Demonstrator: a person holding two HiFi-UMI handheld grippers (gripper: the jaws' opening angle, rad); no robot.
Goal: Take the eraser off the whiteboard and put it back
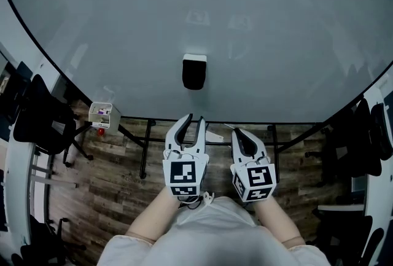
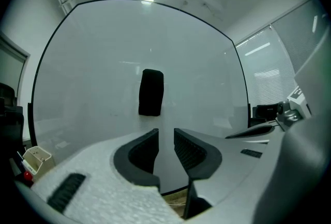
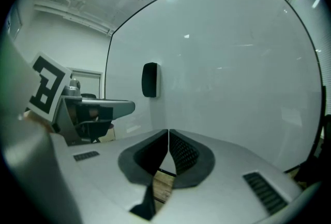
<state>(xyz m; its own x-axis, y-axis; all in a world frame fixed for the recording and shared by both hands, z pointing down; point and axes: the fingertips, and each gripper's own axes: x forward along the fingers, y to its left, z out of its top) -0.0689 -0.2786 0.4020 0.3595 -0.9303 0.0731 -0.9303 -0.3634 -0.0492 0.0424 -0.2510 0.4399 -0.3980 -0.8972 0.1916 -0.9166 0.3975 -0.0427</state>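
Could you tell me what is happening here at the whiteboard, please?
A person stands before the whiteboard with a gripper in each hand. The black eraser sticks to the board, and neither gripper touches it. The left gripper points toward it, its jaws slightly apart and empty. The right gripper beside it is shut on nothing.

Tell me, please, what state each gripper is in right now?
Left gripper: open, holding nothing.
Right gripper: closed, holding nothing.

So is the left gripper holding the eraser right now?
No: the eraser sits on the whiteboard, ahead of the left gripper, whose jaws stand slightly apart with nothing between them.
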